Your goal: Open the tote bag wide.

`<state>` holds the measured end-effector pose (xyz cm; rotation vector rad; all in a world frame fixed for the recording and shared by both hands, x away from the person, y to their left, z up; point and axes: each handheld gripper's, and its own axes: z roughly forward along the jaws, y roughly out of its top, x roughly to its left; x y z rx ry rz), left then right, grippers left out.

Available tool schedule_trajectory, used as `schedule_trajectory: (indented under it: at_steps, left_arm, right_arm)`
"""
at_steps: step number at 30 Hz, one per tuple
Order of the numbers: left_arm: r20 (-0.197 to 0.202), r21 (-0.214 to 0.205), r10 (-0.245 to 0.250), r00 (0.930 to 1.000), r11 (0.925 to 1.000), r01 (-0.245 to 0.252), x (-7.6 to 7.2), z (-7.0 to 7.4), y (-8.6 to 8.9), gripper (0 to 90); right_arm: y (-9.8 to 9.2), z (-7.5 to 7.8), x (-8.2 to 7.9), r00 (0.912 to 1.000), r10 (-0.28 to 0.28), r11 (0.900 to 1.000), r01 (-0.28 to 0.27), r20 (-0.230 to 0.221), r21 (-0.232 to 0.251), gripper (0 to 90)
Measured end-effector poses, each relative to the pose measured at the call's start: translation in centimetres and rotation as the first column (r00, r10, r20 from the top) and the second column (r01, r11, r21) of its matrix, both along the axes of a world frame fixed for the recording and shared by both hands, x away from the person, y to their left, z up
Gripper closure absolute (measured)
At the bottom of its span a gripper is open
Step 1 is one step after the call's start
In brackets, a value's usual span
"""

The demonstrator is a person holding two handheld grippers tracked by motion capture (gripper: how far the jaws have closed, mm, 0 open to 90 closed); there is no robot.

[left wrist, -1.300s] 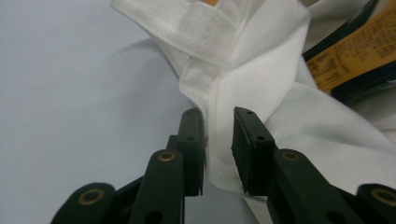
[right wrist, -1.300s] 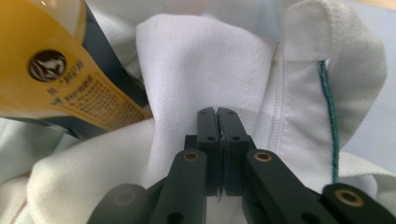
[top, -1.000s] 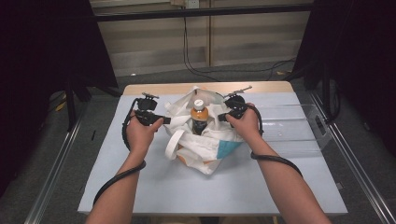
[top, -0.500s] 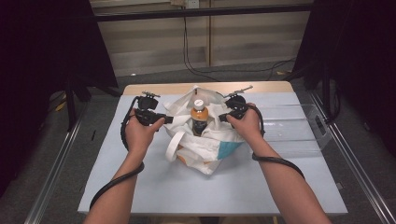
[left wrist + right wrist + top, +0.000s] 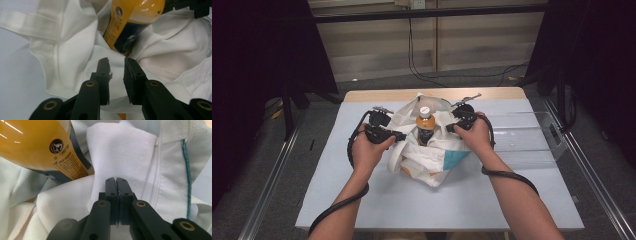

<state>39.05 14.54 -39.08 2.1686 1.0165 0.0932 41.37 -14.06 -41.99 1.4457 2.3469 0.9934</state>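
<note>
— Talk me through it: where is everything right now?

— One white cloth tote bag [image 5: 427, 152] sits in the middle of the pale counter [image 5: 337, 200], a bit toward the far edge. One orange drink bottle with a white cap and dark label [image 5: 424, 125] stands upright in its mouth. I'm flanking it, one tool on each side.

— And your left hand-held gripper [image 5: 398, 135]?

— Its jaws are parted by a narrow gap, with cloth lying right under and between them. In the left gripper view they aren't pinching anything that I can make out. I'd say it's lined up on the bag's rim, ready to bite.

— The right one?

— My right hand-held gripper [image 5: 116, 186] is clamped together, jaws meeting, and a fold of the white fabric beside the seam seems caught between them. The green stitching [image 5: 187, 170] runs just off to the side.

— Why hold it like that?

— My guess: gripping the rim on both sides keeps the mouth spread around the bottle, so the cloth doesn't slump over it.

— Count for me.

— One bag, one bottle, two grippers. Also one clear plastic tray [image 5: 532, 145] toward the counter's right edge.
</note>
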Motion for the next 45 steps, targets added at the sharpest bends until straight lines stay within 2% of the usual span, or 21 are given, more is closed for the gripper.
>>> schedule_trajectory:
  at_steps: [1, 2, 3, 5, 6, 7, 9, 10, 11, 12, 15, 19, 21, 22, 30, 32, 36, 39, 41, 43, 45]
  left_arm:
    - [-0.003, 0.010, -0.011, 0.9999, 0.9999, 0.011, -0.1, -0.2, 0.0, 77.8]
    - [-0.007, -0.005, 0.000, 1.0000, 1.0000, 0.000, -0.2, -0.5, -0.1, 78.8]
    - [-0.006, 0.005, -0.010, 0.9999, 0.9999, 0.010, -0.3, -0.7, 0.0, 79.9]
    - [-0.015, -0.014, 0.014, 0.9998, 0.9998, -0.015, -0.5, -1.1, -0.1, 80.8]
    - [-0.018, 0.008, -0.016, 0.9997, 0.9998, 0.017, -0.5, -1.3, 0.2, 80.9]
    - [-0.019, -0.004, 0.009, 0.9998, 1.0000, -0.009, -0.7, -1.6, 0.0, 81.7]
    - [-0.030, 0.019, -0.016, 0.9994, 0.9997, 0.016, -0.8, -2.2, 0.1, 82.2]
    - [-0.031, 0.006, 0.003, 0.9995, 1.0000, -0.003, -1.0, -2.5, 0.0, 82.4]
    - [-0.038, 0.015, -0.009, 0.9993, 0.9998, 0.009, -1.0, -2.8, 0.2, 82.6]
    - [-0.042, 0.001, 0.006, 0.9991, 1.0000, -0.006, -1.1, -3.2, 0.1, 83.0]
    - [-0.052, 0.001, 0.005, 0.9986, 1.0000, -0.005, -1.3, -4.0, 0.3, 84.0]
    - [-0.050, -0.014, 0.016, 0.9986, 0.9998, -0.017, -1.5, -4.5, 0.4, 84.6]
    - [-0.054, -0.005, 0.013, 0.9984, 0.9999, -0.013, -1.5, -4.8, 0.5, 84.8]
    - [-0.051, 0.016, -0.001, 0.9987, 0.9999, 0.001, -1.5, -4.8, 0.6, 84.8]
    - [-0.063, 0.005, 0.009, 0.9980, 1.0000, -0.009, -1.8, -5.8, 0.7, 86.1]
    - [-0.057, 0.014, -0.002, 0.9983, 0.9999, 0.002, -1.9, -5.8, 0.8, 86.1]
    - [-0.051, 0.003, 0.009, 0.9987, 1.0000, -0.009, -1.9, -5.5, 0.9, 85.7]
    - [-0.058, -0.013, 0.010, 0.9983, 0.9999, -0.011, -1.8, -5.0, 1.1, 81.8]
    - [-0.055, -0.006, -0.001, 0.9985, 1.0000, 0.001, -1.6, -4.6, 1.3, 80.7]
    - [-0.046, -0.014, 0.022, 0.9987, 0.9996, -0.023, -1.6, -4.2, 1.2, 77.4]
    - [-0.033, -0.021, 0.025, 0.9991, 0.9994, -0.026, -1.5, -3.5, 1.4, 75.7]
  right_arm:
    - [0.0, 0.0, 0.0, 1.0000, -0.001, 1.0000, 0.001, -0.002, -0.002, 89.3]
    - [0.0, -0.1, 0.0, 1.0000, -0.004, 1.0000, 0.004, -0.002, -0.006, 89.3]
    - [0.0, -0.1, -0.1, 1.0000, -0.005, 1.0000, 0.005, 0.001, -0.002, 89.4]
    - [-0.1, -0.1, 0.0, 1.0000, -0.002, 1.0000, 0.002, -0.001, 0.000, 89.4]
    - [-0.1, -0.1, 0.0, 1.0000, -0.003, 1.0000, 0.003, 0.001, 0.001, 89.4]
    - [-0.1, -0.2, 0.0, 1.0000, 0.000, 1.0000, 0.000, 0.000, 0.005, 89.5]
    - [-0.1, -0.3, -0.1, 1.0000, -0.001, 1.0000, 0.001, -0.002, 0.005, 89.5]
    - [-0.1, -0.4, 0.0, 1.0000, -0.003, 1.0000, 0.003, -0.002, 0.007, 89.5]
    - [-0.2, -0.5, 0.0, 1.0000, -0.005, 1.0000, 0.005, -0.004, 0.003, 89.5]
    - [-0.2, -0.6, 0.0, 1.0000, -0.003, 1.0000, 0.003, -0.006, 0.007, 89.5]
    - [-0.2, -0.8, -0.1, 1.0000, 0.000, 1.0000, 0.000, -0.007, 0.003, 89.5]
    - [-0.2, -1.0, -0.1, 0.9999, 0.001, 1.0000, -0.001, -0.011, 0.004, 89.6]
    - [-0.2, -1.0, -0.1, 0.9999, -0.002, 1.0000, 0.002, -0.010, 0.004, 89.5]
    - [-0.2, -1.1, -0.1, 0.9999, -0.002, 1.0000, 0.002, -0.011, 0.004, 89.5]
    - [-0.1, -1.1, -0.2, 0.9999, -0.006, 1.0000, 0.006, -0.011, 0.002, 88.9]
    - [-0.1, -1.1, -0.2, 0.9999, -0.007, 1.0000, 0.007, -0.011, 0.005, 88.4]
    - [-0.1, -0.8, -0.2, 0.9999, -0.010, 0.9999, 0.010, -0.006, 0.004, 86.5]
    - [-0.1, -0.6, -0.2, 0.9999, -0.009, 1.0000, 0.009, -0.008, 0.003, 83.7]
    - [-0.2, -0.4, -0.2, 0.9999, -0.008, 0.9998, 0.009, -0.006, 0.015, 81.6]
    - [-0.2, -0.2, -0.2, 1.0000, -0.007, 0.9997, 0.007, -0.007, 0.022, 79.9]
    - [-0.2, 0.0, -0.3, 1.0000, 0.001, 0.9997, -0.001, -0.005, 0.024, 77.5]
